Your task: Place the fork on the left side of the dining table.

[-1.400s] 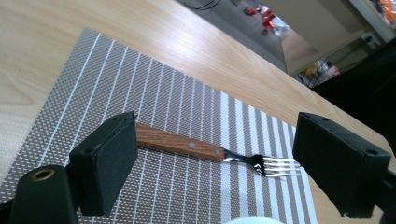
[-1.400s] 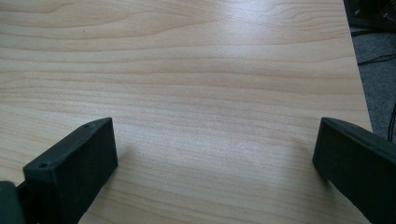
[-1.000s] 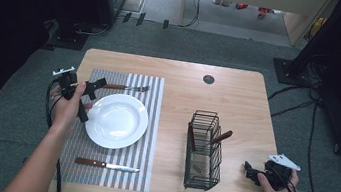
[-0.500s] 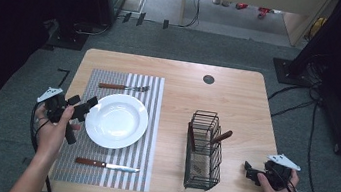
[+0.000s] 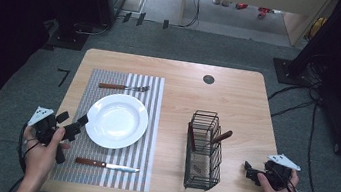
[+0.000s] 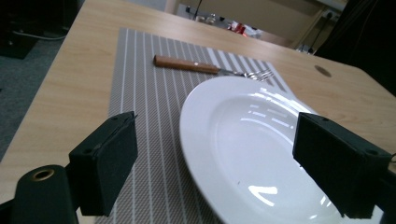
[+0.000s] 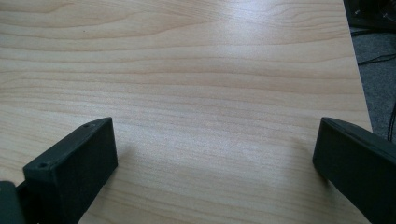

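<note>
Left tool (image 5: 72,129) released, jaws wide apart, aimed at near-left rim of white plate (image 5: 117,121); likely approach for grasp, no contact yet.
Right tool (image 5: 254,172) released too, grasping nothing, low over bare counter (image 5: 238,100) at near-right edge; seems waiting.
Plate sits centred on striped mat (image 5: 79,166), knife (image 5: 106,165) near side, fork (image 5: 123,87) far side: place setting.
Wire basket (image 5: 205,151) right of mat, brown handles inside.
Left gripper view: plate rim (image 6: 187,140) between jaws, fork (image 6: 212,69) beyond.
High view gives whole layout.
</note>
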Demonstrator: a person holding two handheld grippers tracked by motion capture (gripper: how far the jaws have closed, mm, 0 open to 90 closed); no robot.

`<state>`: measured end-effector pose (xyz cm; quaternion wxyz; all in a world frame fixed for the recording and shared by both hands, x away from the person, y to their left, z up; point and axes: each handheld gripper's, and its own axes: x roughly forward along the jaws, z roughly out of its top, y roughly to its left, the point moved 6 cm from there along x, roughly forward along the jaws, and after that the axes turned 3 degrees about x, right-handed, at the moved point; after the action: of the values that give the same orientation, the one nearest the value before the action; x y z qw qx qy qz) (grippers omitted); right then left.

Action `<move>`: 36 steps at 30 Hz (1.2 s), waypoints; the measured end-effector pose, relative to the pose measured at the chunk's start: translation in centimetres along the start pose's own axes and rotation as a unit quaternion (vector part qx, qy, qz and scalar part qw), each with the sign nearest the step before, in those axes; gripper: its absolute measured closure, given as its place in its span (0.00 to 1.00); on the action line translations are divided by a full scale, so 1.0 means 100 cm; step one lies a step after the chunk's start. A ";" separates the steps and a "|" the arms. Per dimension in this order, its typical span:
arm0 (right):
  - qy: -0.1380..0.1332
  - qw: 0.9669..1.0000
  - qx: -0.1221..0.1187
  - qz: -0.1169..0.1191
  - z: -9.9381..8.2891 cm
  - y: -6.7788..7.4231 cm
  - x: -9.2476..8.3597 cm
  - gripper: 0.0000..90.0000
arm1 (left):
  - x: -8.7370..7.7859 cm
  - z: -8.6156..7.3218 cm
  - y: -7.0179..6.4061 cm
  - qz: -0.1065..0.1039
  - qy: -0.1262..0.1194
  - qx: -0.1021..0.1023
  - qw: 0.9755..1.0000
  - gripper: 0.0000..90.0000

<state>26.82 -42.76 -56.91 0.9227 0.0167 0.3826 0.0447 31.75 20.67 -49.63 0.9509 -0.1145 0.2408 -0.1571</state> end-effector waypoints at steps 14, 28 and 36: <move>0.000 1.000 0.000 0.000 0.000 0.000 0.000 0.00 | -0.008 -0.040 0.026 0.097 0.060 0.081 0.990 0.16; 0.000 1.000 0.000 0.000 0.000 0.000 0.000 0.00 | 0.006 -0.060 0.026 0.130 0.135 0.127 0.974 0.16; 0.000 1.000 0.000 0.000 0.000 0.000 0.000 0.00 | 0.007 -0.060 0.028 0.122 0.138 0.113 0.976 0.16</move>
<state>26.81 -42.76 -56.91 0.9227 0.0168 0.3826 0.0446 30.06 22.20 -55.85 0.9273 0.0468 0.3627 -0.0801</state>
